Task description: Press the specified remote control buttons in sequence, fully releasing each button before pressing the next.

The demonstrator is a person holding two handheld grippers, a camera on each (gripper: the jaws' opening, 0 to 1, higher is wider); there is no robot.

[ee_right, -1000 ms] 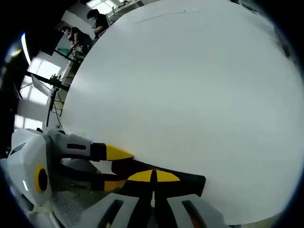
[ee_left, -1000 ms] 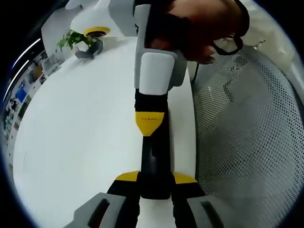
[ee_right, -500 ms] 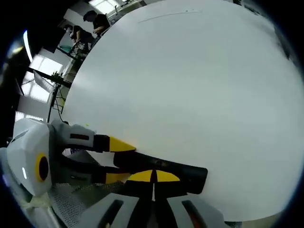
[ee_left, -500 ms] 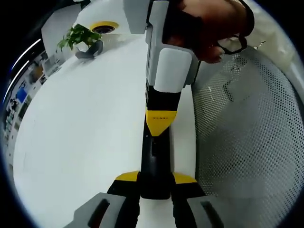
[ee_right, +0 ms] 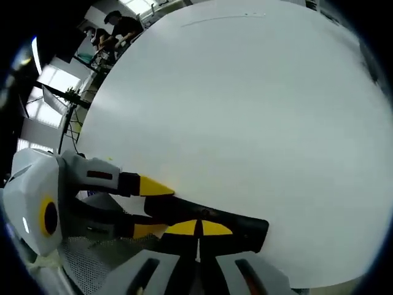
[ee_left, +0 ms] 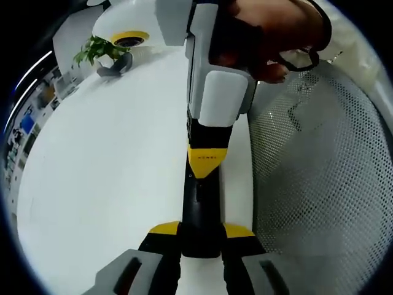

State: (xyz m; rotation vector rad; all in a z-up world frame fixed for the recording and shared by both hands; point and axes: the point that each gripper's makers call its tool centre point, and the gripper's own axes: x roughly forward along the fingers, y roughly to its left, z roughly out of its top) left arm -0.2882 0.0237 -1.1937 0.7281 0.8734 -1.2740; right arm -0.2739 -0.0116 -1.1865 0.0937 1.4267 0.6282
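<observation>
A long black remote control (ee_left: pixel 199 209) points away from me over the white table, with my left gripper (ee_left: pixel 201 230) shut on its near end, a yellow tip on each side. A person's hand brings my right gripper (ee_left: pixel 207 165) down from above; its yellow tips are shut together and rest on the remote's top face. In the right gripper view the right gripper (ee_right: pixel 198 230) sits on the remote (ee_right: pixel 242 224), and the left gripper (ee_right: pixel 150 208) clamps it from the left.
The white table (ee_left: pixel 104 160) spreads out to the left. A white mesh chair (ee_left: pixel 319 172) stands right of the table edge. A potted plant (ee_left: pixel 98 49) and a yellow round thing (ee_left: pixel 128 39) sit at the far end. People (ee_right: pixel 120 24) stand beyond the table (ee_right: pixel 245 110).
The right gripper has shifted a little to the right over the remote and its tip has edged slightly nearer the left gripper. The left gripper has kept its hold.
</observation>
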